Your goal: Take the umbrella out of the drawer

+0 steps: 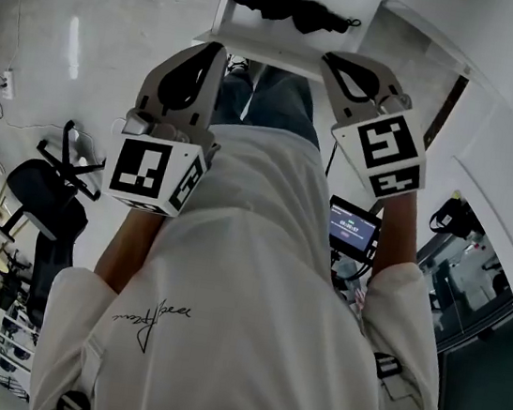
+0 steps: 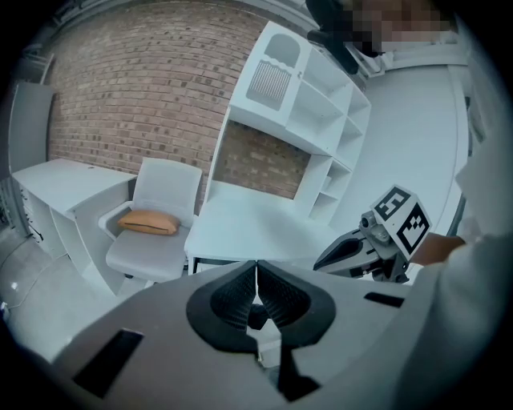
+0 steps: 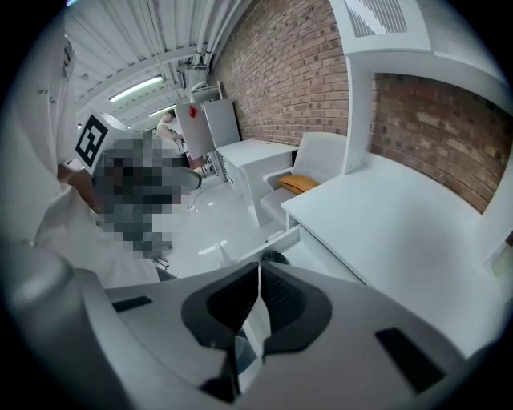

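Note:
A black folded umbrella (image 1: 294,6) lies in the open white drawer (image 1: 259,50) at the top of the head view. A dark bit of the umbrella (image 3: 275,258) shows in the drawer (image 3: 272,240) under the white desk (image 3: 401,232) in the right gripper view. My left gripper (image 1: 221,50) hangs just in front of the drawer's near edge, left of the umbrella, jaws shut and empty. My right gripper (image 1: 328,60) is level with it on the right, also shut on nothing. Pads meet in both gripper views, the left gripper (image 2: 256,268) and the right gripper (image 3: 259,268). The right gripper (image 2: 325,258) also shows beside the desk (image 2: 256,224).
A white armchair (image 2: 152,240) with an orange cushion (image 2: 148,223) stands left of the desk. White shelves (image 2: 296,96) rise over it against a brick wall (image 2: 136,88). Black office chairs (image 1: 40,197) stand on the floor at left. A small screen (image 1: 353,227) hangs at my right side.

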